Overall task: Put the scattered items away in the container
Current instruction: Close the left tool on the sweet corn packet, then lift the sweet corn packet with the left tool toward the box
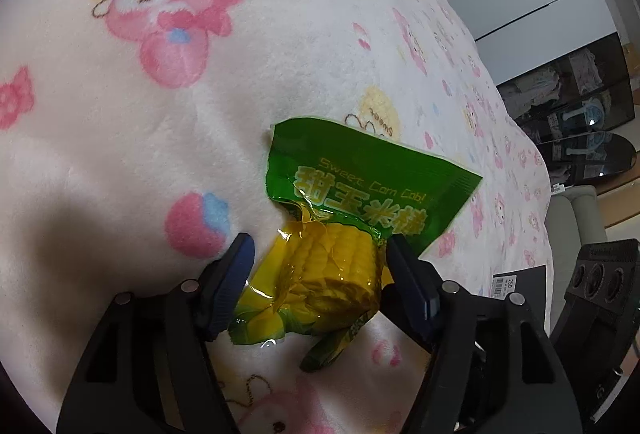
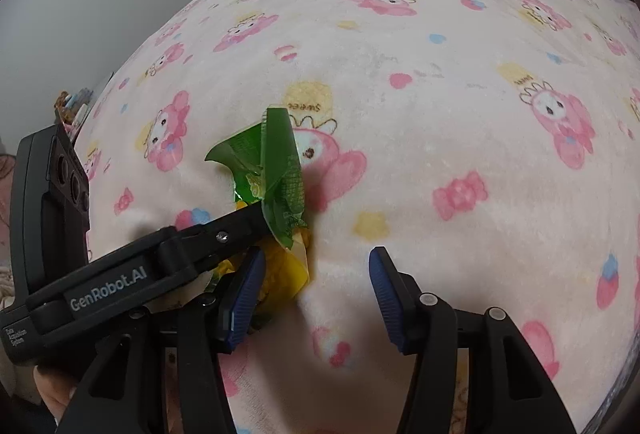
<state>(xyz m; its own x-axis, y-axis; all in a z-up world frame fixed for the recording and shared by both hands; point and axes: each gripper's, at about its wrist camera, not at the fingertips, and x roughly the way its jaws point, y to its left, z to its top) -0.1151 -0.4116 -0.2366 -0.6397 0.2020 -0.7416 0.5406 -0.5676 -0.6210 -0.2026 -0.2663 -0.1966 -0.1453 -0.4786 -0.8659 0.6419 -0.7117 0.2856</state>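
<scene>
Here, in your left wrist view, the left tongs (image 1: 320, 258) stand wide, their blue pads on either side of the sweet corn packet (image 1: 344, 234). The packet lies on the pink cartoon-print blanket (image 1: 160, 94), its yellow cob end between the two pads and its green printed end reaching away from you, up and to the right. The left pad stands apart from the wrapper; the right pad sits just beside its edge, and you cannot tell whether it touches. Neither pad presses in. At the right edge, part of your other gripper's black body shows, near a black card with a barcode label (image 1: 520, 280).

In your right wrist view, the right tongs (image 2: 316, 276) also stand apart, with only blanket (image 2: 440, 114) between their pads. The packet (image 2: 280, 170) lies just left of them: its yellow end shows beside the left pad. One black finger (image 2: 224, 234) of your left tongs crosses in front of the packet from the left.
</scene>
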